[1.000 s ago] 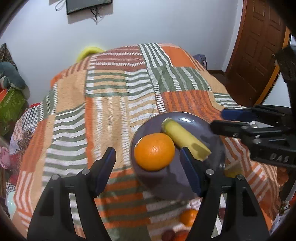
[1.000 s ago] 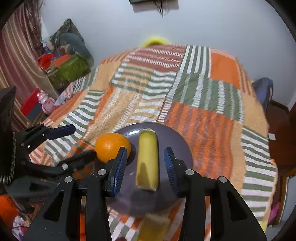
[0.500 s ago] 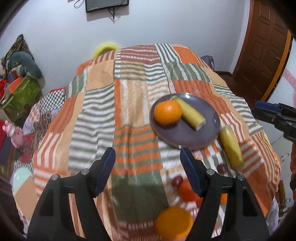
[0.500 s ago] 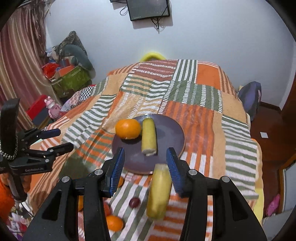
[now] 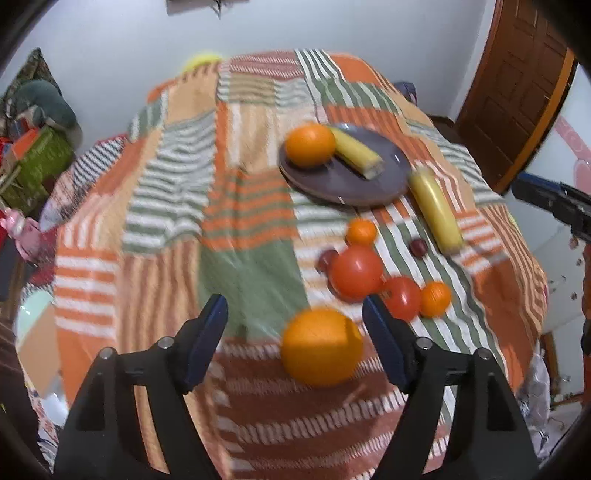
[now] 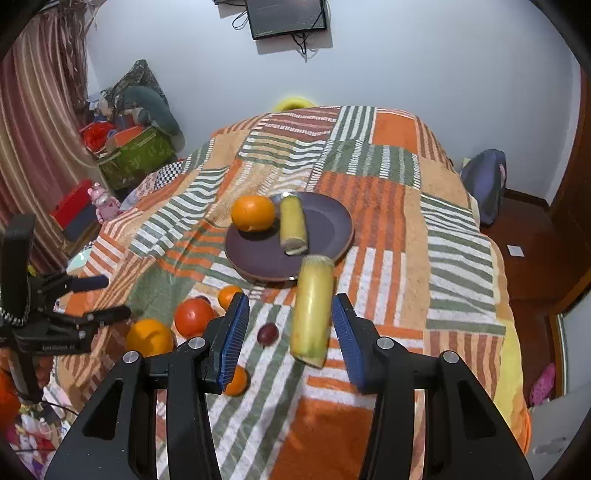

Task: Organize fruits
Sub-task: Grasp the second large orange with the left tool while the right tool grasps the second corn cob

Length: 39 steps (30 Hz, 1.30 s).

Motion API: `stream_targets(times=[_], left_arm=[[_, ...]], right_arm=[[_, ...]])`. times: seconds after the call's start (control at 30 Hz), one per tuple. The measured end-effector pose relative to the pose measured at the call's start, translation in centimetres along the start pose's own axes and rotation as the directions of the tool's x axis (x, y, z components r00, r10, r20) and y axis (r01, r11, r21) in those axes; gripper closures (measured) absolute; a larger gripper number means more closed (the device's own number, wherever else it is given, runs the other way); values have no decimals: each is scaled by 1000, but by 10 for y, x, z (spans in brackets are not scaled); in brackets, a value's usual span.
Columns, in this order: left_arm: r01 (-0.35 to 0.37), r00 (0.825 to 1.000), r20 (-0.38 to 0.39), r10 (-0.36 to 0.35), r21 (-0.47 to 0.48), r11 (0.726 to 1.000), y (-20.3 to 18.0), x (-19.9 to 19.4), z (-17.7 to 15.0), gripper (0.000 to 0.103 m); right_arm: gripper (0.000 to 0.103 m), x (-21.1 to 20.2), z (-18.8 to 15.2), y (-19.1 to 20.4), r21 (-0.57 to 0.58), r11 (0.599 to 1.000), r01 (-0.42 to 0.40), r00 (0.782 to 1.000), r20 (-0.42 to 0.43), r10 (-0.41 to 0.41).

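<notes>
A purple plate [image 5: 391,181] [image 6: 332,225] on the striped blanket holds an orange [image 5: 309,144] [image 6: 253,213] and a yellow banana piece [image 5: 356,154] [image 6: 292,225]. A second banana piece [image 5: 436,210] [image 6: 312,308] lies on the blanket beside the plate. A large orange [image 5: 320,347] [image 6: 149,338], two red tomatoes [image 5: 355,272], small oranges and dark plums lie nearer. My left gripper [image 5: 293,338] is open, the large orange just ahead between its fingers. My right gripper [image 6: 290,325] is open with the second banana piece between its fingers, untouched.
The blanket-covered table [image 6: 388,177] drops off on all sides. A green box and clutter [image 6: 136,151] stand at the left by a curtain. A wooden door [image 5: 517,85] is at the right, a wall screen [image 6: 286,16] behind.
Both grippers have pulled back and up from the plate, leaving the orange and banana piece on it. The loose fruits near the front edge have come into view.
</notes>
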<state>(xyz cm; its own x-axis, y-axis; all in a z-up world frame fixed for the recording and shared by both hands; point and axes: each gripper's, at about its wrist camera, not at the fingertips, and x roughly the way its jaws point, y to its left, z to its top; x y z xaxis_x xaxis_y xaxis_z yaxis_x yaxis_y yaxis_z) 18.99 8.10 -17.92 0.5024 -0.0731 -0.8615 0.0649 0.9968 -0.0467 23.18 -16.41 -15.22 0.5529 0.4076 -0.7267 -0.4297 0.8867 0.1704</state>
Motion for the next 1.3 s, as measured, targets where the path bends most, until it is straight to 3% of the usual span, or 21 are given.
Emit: stream_targets(times=[0.3, 0.57, 0.67, 0.9, 1.3], left_arm=[[23, 995, -99, -21, 18, 1000, -16, 30, -23, 27], [25, 993, -118, -22, 21, 999, -19, 48, -27, 30], [-1, 995, -100, 6, 54, 999, -21, 47, -27, 37], [17, 995, -99, -15, 21, 1000, -11, 44, -20, 38], [2, 1000, 20, -1, -7, 1000, 4, 17, 17, 38]], right_arm=[[59, -3, -16, -4, 19, 1000, 3, 1000, -17, -3], [59, 9, -24, -6, 31, 1000, -5, 999, -47, 7], [59, 14, -26, -9, 40, 999, -9, 998, -57, 11], [59, 28, -27, -15, 57, 998, -11, 996, -83, 16], [59, 67, -24, -27, 106, 994, -35, 989, -138, 50]])
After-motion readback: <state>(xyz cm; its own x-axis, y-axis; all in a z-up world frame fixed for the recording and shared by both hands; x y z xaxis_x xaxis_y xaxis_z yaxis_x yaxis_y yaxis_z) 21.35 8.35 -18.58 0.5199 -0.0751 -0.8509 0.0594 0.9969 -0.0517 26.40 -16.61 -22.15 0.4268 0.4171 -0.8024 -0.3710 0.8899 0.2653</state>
